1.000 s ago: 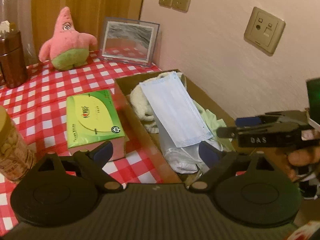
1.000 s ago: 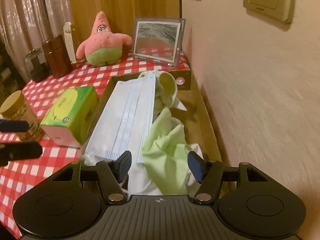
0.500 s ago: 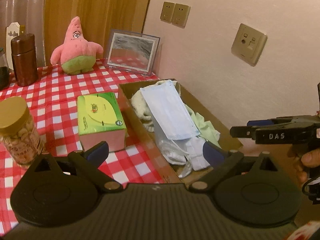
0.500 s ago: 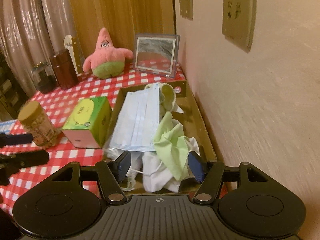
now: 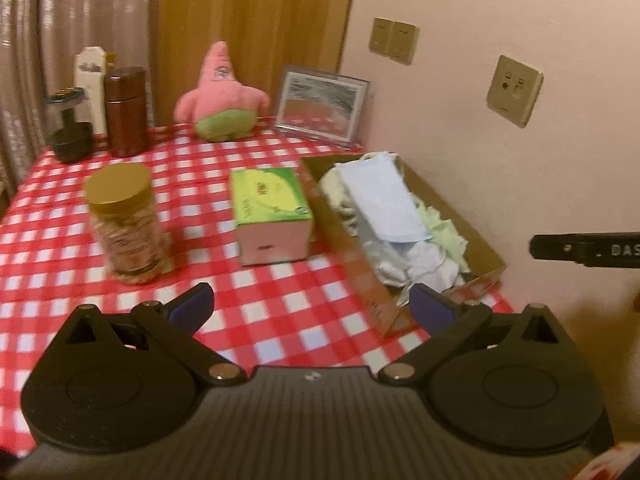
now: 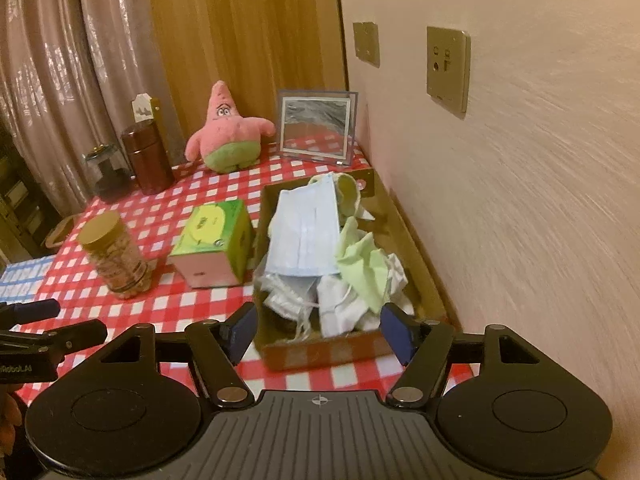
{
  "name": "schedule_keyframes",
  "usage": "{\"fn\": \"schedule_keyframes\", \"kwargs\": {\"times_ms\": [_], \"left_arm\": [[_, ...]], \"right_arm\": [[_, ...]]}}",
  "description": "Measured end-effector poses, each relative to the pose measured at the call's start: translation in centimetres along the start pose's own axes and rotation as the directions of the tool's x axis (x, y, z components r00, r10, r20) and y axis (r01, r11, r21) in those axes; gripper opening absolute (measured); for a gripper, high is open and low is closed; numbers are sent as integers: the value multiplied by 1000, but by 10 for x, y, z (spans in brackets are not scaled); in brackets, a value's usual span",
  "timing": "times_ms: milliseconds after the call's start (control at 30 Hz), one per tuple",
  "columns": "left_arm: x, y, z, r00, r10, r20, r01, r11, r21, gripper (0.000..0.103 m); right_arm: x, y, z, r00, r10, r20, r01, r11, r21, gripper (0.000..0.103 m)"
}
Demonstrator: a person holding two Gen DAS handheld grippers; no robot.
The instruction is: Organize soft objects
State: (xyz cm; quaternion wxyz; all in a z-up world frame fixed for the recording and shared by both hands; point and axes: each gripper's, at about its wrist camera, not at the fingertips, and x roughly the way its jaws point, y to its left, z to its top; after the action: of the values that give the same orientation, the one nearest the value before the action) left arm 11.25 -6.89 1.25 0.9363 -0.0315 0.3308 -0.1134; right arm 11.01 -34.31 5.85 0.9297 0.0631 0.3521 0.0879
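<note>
A cardboard box [image 5: 476,236] [image 6: 420,280] stands by the wall on the red checked tablecloth. It holds a blue face mask [image 5: 380,196] [image 6: 308,236], a light green cloth [image 6: 364,264], white cloths [image 6: 340,308] and a cream cloth [image 6: 344,188]. A pink starfish plush [image 5: 220,96] [image 6: 228,136] sits at the back. My left gripper [image 5: 310,306] is open and empty, above the table in front of the box. My right gripper [image 6: 318,330] is open and empty, at the box's near end.
A green tissue box [image 5: 272,208] [image 6: 216,240] stands left of the cardboard box. A jar with a gold lid [image 5: 124,224] [image 6: 114,256] is further left. A brown canister [image 5: 125,112], a dark small stand [image 5: 68,140] and a mirror frame [image 5: 322,106] line the back.
Both grippers have pulled back and up from the box, so more of the table shows. Both stay open and empty. The box contents have not moved.
</note>
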Motion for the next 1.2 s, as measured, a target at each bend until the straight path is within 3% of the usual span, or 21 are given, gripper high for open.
{"fn": "schedule_keyframes", "kwargs": {"times_ms": [67, 300, 500, 833, 1200], "left_arm": [[-14, 1, -7, 999, 38, 3, -38, 999, -1, 103], [-61, 3, -24, 996, 66, 63, -65, 998, -16, 103], [-82, 8, -39, 992, 115, 61, -112, 992, -54, 103], [-89, 13, -65, 985, 174, 17, -173, 982, -75, 103], [-86, 13, -80, 984, 176, 2, -175, 979, -105, 103]], "right_arm": [[-9, 8, -8, 1000, 8, 1, -8, 1000, 4, 69], [-32, 41, -31, 1000, -3, 21, 3, 1000, -26, 73], [-35, 62, -52, 1000, -9, -10, 9, 998, -66, 73], [-31, 79, -67, 999, 18, -49, -23, 995, -99, 73], [-34, 83, -82, 998, 17, -54, -22, 996, -90, 73]]}}
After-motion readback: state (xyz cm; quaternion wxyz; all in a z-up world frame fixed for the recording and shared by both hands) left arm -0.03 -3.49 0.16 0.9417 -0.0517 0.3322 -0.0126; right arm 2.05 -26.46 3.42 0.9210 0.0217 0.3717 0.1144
